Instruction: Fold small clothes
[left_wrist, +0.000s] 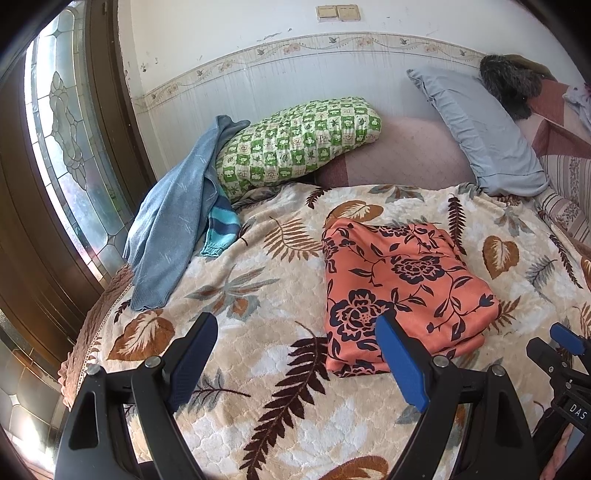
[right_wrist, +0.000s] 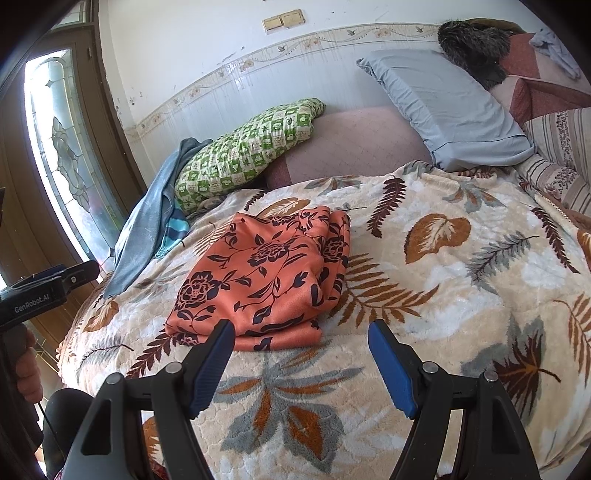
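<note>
An orange garment with a dark flower print (left_wrist: 402, 288) (right_wrist: 266, 280) lies folded into a flat packet on the leaf-patterned blanket (left_wrist: 258, 369) (right_wrist: 461, 302). My left gripper (left_wrist: 297, 328) hovers open just short of its near left corner, nothing between its blue pads. My right gripper (right_wrist: 301, 334) is open too, near the packet's front right edge and apart from it. A blue-grey garment (left_wrist: 170, 229) (right_wrist: 144, 229) with a striped teal piece (left_wrist: 221, 225) lies crumpled at the bed's far left.
A green checked pillow (left_wrist: 299, 144) (right_wrist: 247, 151) and a grey-blue pillow (left_wrist: 480, 133) (right_wrist: 443, 107) lean by the wall. A dark furry item (left_wrist: 513, 85) sits at the far right. A glass-panelled door (left_wrist: 62, 147) stands left. A hand (right_wrist: 27, 373) holds the left gripper's handle.
</note>
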